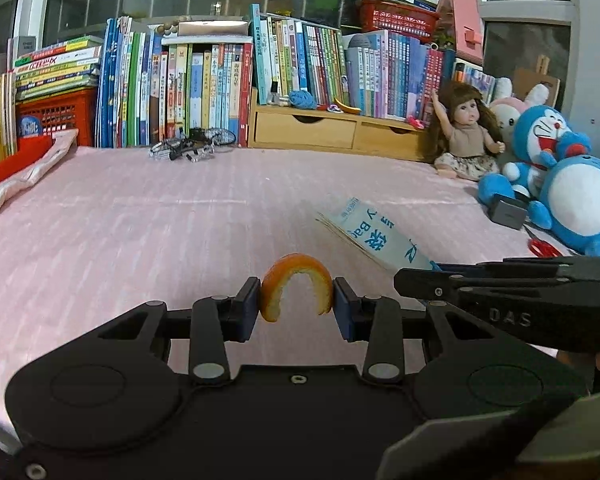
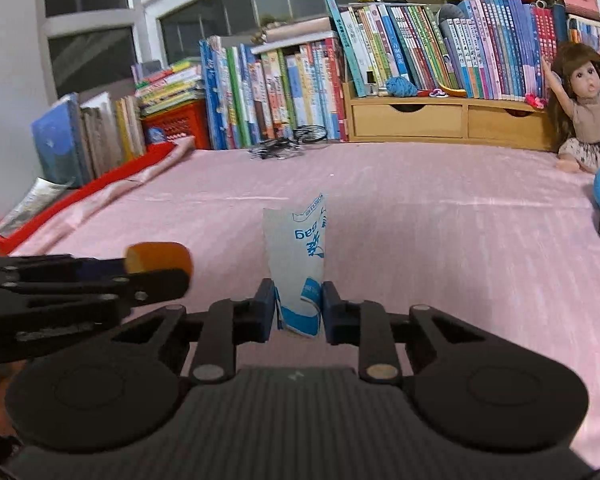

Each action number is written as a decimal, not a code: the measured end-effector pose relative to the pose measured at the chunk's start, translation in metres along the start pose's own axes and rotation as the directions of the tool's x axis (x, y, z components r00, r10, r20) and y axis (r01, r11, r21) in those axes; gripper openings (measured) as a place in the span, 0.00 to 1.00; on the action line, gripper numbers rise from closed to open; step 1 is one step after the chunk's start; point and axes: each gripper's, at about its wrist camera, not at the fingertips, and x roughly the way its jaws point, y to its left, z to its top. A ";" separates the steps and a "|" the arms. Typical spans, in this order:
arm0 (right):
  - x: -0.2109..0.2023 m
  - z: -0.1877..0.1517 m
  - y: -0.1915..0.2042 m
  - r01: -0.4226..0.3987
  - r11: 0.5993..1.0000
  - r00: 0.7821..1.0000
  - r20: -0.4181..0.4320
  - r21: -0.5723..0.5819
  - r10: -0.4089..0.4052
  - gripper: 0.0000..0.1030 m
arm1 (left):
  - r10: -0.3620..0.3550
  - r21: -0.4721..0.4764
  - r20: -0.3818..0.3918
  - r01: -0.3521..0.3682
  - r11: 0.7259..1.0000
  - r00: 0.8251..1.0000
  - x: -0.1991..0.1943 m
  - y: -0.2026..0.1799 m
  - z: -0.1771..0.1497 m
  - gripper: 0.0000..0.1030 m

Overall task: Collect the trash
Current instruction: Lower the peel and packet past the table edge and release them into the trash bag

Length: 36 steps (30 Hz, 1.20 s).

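A curled orange peel (image 1: pixel 296 286) arches between the blue pads of my left gripper (image 1: pixel 297 304), which is shut on it above the pink table cover (image 1: pixel 140 220). To its right, a white paper bag with blue print (image 1: pixel 374 236) sticks out from my right gripper (image 1: pixel 432 270), seen side-on. In the right wrist view that bag (image 2: pixel 298 256) stands upright, pinched at its lower end by my right gripper (image 2: pixel 299 306). The left gripper (image 2: pixel 160 270) reaches in from the left there, with the peel (image 2: pixel 158 257) at its tip, a little left of the bag.
Rows of books (image 1: pixel 204 92) and a wooden drawer unit (image 1: pixel 332 130) line the back. A doll (image 1: pixel 466 128) and blue plush toys (image 1: pixel 556 176) sit at the right, with a dark box (image 1: pixel 508 210) and red scissors (image 1: pixel 542 246). A red and pink folded cloth (image 1: pixel 20 168) lies left.
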 end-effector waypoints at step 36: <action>-0.052 -0.187 0.039 0.043 0.970 0.918 -0.393 0.237 0.055 0.31 | -0.007 -0.021 -0.534 -0.005 1.000 0.845 -0.036 0.010 -0.184 0.39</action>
